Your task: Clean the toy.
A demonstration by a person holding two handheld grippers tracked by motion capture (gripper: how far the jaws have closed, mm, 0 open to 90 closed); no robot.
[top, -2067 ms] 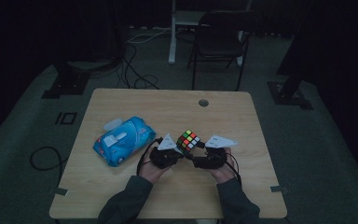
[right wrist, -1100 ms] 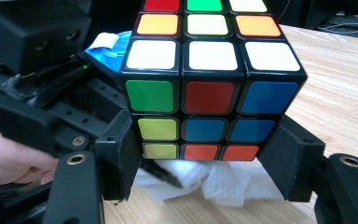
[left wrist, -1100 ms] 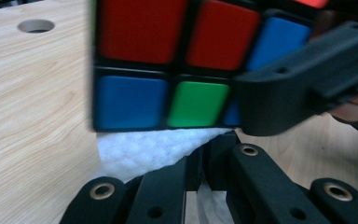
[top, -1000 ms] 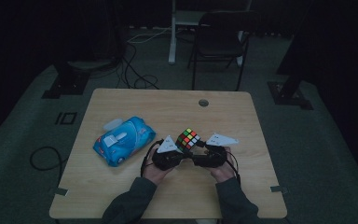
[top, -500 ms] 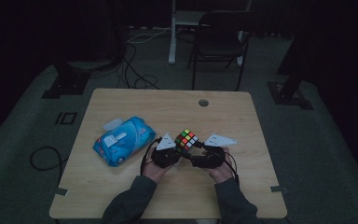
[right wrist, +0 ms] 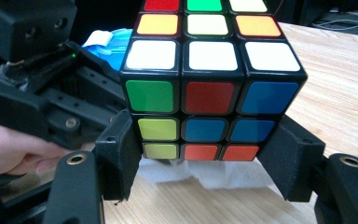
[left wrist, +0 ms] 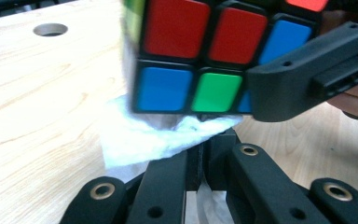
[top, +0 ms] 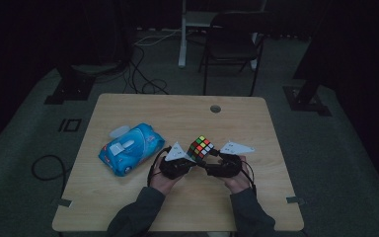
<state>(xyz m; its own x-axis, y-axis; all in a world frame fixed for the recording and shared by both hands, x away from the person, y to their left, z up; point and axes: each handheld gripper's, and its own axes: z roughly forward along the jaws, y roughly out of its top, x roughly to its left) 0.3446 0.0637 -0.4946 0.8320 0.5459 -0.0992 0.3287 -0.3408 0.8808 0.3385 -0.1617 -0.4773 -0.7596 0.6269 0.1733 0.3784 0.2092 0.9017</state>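
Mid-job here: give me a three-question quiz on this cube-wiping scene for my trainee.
1. True or false: the right gripper is shut on the Rubik's cube.
2. What does the left gripper pinch? A) white tissue B) a cable C) a pen
3. Which thing lies to the left of the grippers on the table?

Key: 1 true. 2 A. 3 the blue wet-wipes pack.
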